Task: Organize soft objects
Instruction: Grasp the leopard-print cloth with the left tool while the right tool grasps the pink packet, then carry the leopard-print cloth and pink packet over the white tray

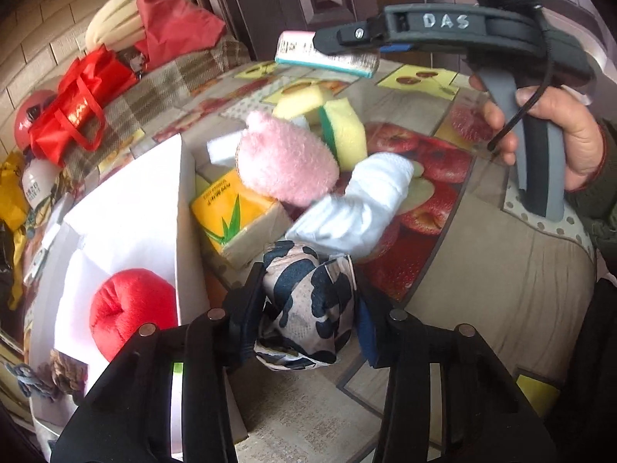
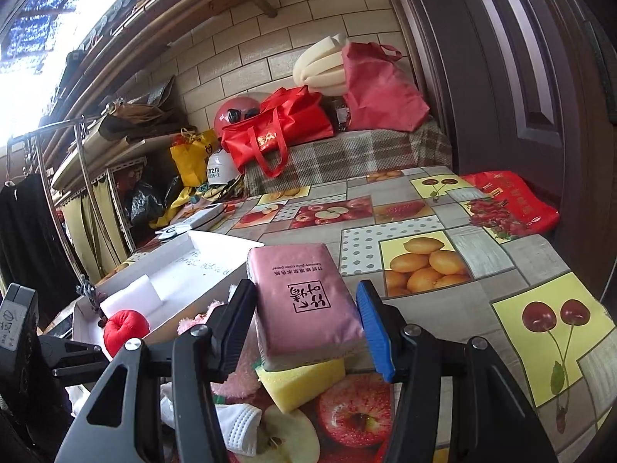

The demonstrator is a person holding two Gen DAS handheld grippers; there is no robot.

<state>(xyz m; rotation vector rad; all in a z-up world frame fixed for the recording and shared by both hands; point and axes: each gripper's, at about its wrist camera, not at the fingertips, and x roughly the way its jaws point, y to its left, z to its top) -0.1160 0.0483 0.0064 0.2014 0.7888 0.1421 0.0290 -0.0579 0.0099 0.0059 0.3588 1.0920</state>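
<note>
"DAS" on right claw body (image 1: 443, 25); "bamboo pulp color paper" on pink tissue pack (image 2: 304, 301).

Daylight is bright, blown out white above the clothes rack (image 2: 58, 146); the pink plush (image 1: 285, 158) looks blurred, edges bend strongly.

Box left on desk, soft pile right of it.
Plush apple (image 1: 131, 308) in box (image 1: 127, 212); tissue pack (image 1: 231, 220), plush mitt (image 1: 285, 162), sponges (image 1: 343, 131) beside the box wall.

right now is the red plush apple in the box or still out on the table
In the box: the red plush apple sits on the floor of the white box, inside its wall.
</note>
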